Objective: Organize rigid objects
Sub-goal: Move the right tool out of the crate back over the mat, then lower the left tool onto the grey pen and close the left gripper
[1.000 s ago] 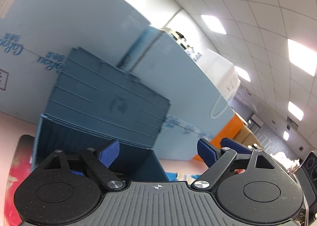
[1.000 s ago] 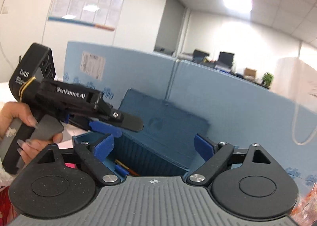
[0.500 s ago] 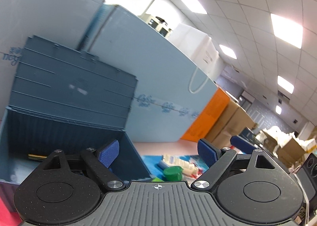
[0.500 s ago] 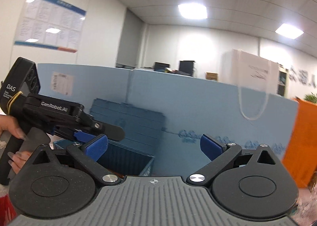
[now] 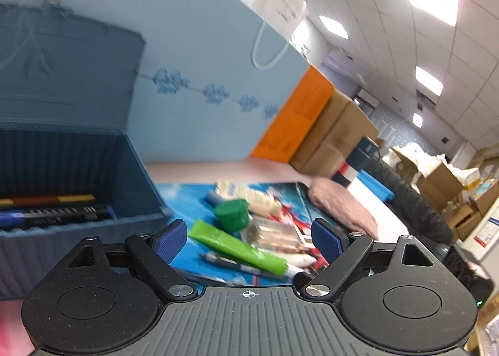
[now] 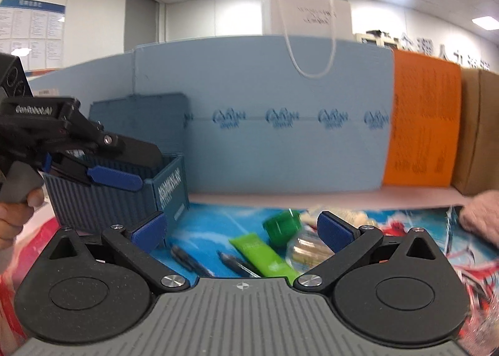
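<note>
An open blue storage box (image 5: 134, 169) (image 6: 124, 200) stands at the left with several pens (image 5: 56, 209) inside, its lid tipped back. On the blue mat beside it lie a green tube (image 5: 230, 247) (image 6: 262, 253), a green cap (image 5: 232, 214) (image 6: 280, 225), dark pens (image 5: 230, 264) (image 6: 187, 256) and a clear jar (image 6: 308, 250). My left gripper (image 5: 248, 239) (image 6: 143, 169) is open and empty, held by the box's near rim. My right gripper (image 6: 243, 229) stands wide open above the tube and pens, with nothing between its pads.
A light blue foam board (image 6: 280, 125) walls the back, with an orange board (image 6: 421, 125), cardboard boxes (image 5: 336, 134) and a white paper bag (image 6: 305, 13) near it. A pink cloth (image 5: 340, 203) lies at the right. A person's hand (image 6: 12, 215) grips the left tool.
Both views have swung down and to the right, from the box and ceiling onto the mat with the loose items. The right jaws stand a little wider.
</note>
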{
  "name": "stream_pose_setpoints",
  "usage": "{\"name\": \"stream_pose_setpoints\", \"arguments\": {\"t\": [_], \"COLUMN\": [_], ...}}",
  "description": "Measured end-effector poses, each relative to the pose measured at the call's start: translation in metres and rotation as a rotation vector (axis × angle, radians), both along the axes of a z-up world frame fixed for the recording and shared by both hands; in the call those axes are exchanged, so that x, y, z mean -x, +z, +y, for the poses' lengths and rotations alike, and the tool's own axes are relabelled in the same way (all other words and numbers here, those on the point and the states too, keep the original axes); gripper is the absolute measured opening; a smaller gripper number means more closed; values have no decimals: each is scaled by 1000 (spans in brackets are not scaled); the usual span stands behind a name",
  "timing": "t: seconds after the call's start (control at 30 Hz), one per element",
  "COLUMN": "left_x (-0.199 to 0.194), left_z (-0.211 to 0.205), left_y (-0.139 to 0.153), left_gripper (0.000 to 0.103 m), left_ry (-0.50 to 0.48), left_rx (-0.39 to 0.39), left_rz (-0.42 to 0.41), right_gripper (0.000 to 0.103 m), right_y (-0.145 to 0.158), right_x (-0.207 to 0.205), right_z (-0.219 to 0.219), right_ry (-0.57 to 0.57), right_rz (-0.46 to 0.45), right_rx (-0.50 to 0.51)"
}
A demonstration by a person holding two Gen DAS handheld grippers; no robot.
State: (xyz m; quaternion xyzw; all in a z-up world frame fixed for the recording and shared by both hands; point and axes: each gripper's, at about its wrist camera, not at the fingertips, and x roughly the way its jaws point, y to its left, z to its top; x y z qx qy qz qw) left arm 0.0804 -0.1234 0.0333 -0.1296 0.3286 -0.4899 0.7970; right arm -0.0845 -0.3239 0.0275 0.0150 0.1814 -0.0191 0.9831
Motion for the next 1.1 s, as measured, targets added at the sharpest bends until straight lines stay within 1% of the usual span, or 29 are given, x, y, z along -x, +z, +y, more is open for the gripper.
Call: {"name": "stream_pose_setpoints", "arguments": {"t": [0.13,0.23,0.33,0.37,0.43,0.5,0.57,0.6,0.63,0.7,0.73,0.77,0.83,0.9,0.97,1.03,1.1], "left_x": [-1,3,7,8,11,13,15,16,17,17,16,15,14,13,12,11,10], "left_z": [-9,-12,-15,-17,-21,-26,-31,-31,-31,-27,-24,-21,-15,-11,-10,-10,-13], "left_y": [-9,-12,-14,-14,-16,-20,-23,-24,-25,-26,-26,-26,-26,-28,-30,-33,-35], "left_gripper": [89,89,90,90,95,96,96,96,96,96,96,96,96,96,96,96,96], "left_ry": [-37,-32,-31,-31,-26,-36,-39,-30,-26,-10,0,12,33,43,59,60,64], "left_rx": [-5,-28,-61,-71,-95,-118,-146,-161,-175,-177,-172,-164,-151,-147,-160,-172,-191], "left_rz": [61,53,43,37,29,27,33,36,36,43,49,57,78,93,104,112,119], "right_gripper": [103,103,103,103,103,103,103,103,103,103,103,103,103,103,102,102,101], "right_y": [-14,-23,-33,-36,-39,-42,-44,-43,-42,-40,-39,-38,-38,-41,-46,-48,-48], "right_x": [4,7,8,8,8,3,-2,-4,-5,-9,-12,-18,-34,-51,-68,-72,-68], "right_z": [1,2,6,7,8,8,9,9,9,8,8,9,10,6,1,2,5], "right_ry": [-41,-56,-50,-34,9,48,63,74,109,228,274,297,312,363,376,381,421], "right_rz": [34,85,147,163,185,210,229,230,221,212,208,211,240,279,315,316,318], "right_rx": [-27,-16,30,41,50,45,64,70,54,-4,-9,8,43,5,-38,-37,-43]}}
